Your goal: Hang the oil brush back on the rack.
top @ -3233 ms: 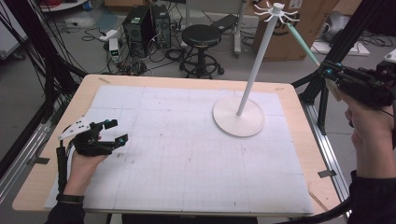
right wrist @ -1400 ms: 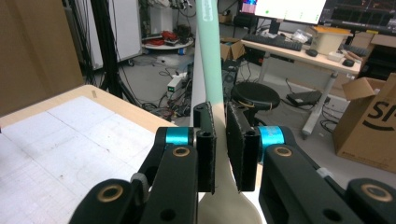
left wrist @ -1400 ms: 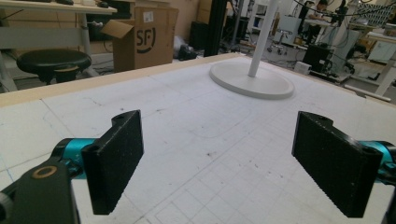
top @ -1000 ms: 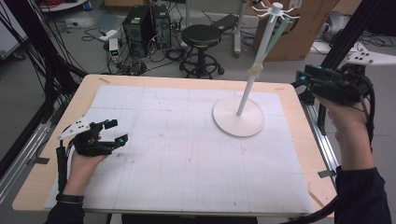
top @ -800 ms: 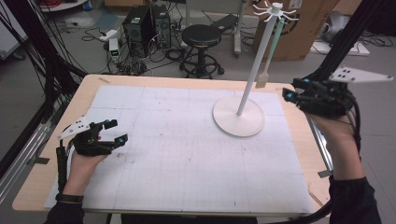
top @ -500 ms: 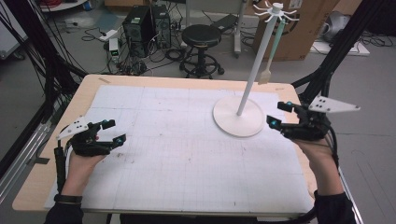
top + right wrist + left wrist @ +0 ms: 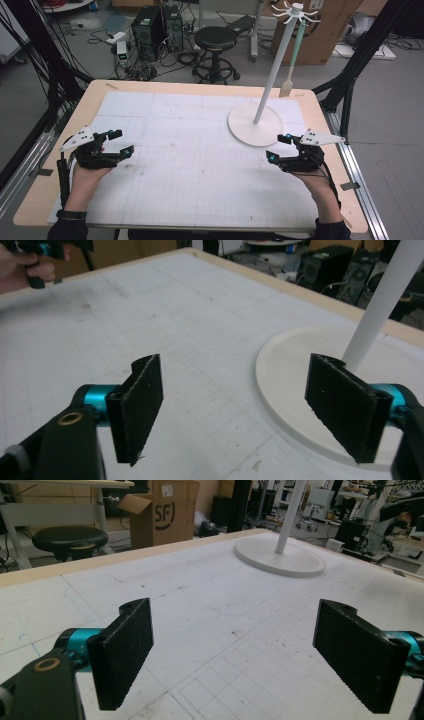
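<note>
Resting on the tabletop (image 7: pixel 200 165), both claws sit empty, task looks finished. Largest first: white stand (image 7: pixel 256 125) by the far right corner, its pole up to a hook crown; pale green spatula (image 7: pixel 295 60) hangs there, blade down beside the pole, clear of the surface so it dangles free. Right claw (image 7: pixel 280 147) low near the right edge just beside the stand's base, jaws just opened wide, nothing between; earlier it was raised holding the spatula. Left claw (image 7: pixel 119 141) wide, near left edge, unmoved.

The tall white hook stand (image 7: pixel 256 126) sits on the table's (image 7: pixel 200 220) far right; a pale long-handled spatula (image 7: pixel 294 55) hangs from it.
</note>
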